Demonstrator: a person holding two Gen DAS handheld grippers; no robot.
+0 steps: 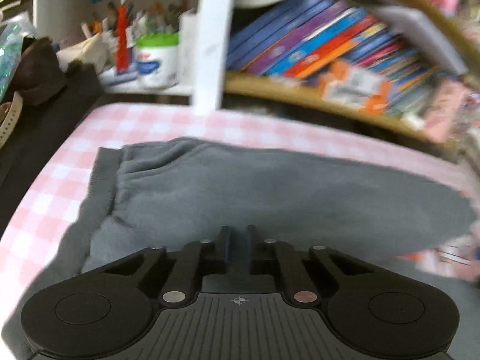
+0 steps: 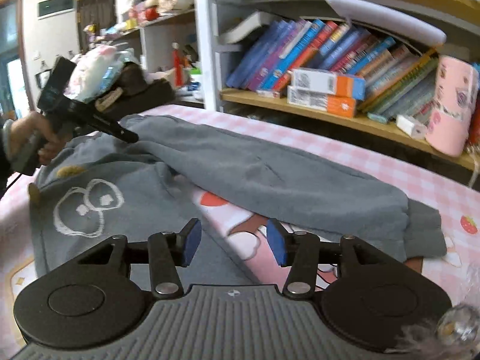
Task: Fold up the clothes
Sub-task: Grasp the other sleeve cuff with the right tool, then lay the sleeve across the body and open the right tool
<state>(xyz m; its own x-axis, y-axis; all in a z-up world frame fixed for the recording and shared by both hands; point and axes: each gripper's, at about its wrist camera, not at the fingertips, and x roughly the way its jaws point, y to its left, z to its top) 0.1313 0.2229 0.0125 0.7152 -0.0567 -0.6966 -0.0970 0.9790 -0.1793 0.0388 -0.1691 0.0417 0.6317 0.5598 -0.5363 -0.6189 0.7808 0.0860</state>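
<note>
The grey sweatshirt [image 2: 240, 168] lies spread over the pink checked cloth [image 2: 420, 177] of the bench, filling the middle of both views. Only the right wrist view shows its front with a white outline drawing [image 2: 87, 210] at lower left, and one sleeve folded across the body toward the right of the frame, ending in a ribbed cuff [image 2: 426, 234]. The left wrist view shows a ribbed edge [image 1: 102, 180] at middle left, but not the drawing.

The right claw [image 2: 233, 244] stands open at the bottom of its view, blue pads [image 2: 190, 246] well apart, above the fabric and the cartoon print on the cloth. The left claw [image 1: 238, 246] has its fingers nearly together over the grey fabric; whether cloth is pinched between them cannot be told. In the right view that left claw appears at upper left, held by a hand [image 2: 36, 138], its tip at the sweatshirt's upper edge.

The left view is motion-blurred, so the books [image 1: 315, 48] on the shelf smear; the right view shows them sharply. The sweatshirt's lower left part is cut off by the claw bodies.
</note>
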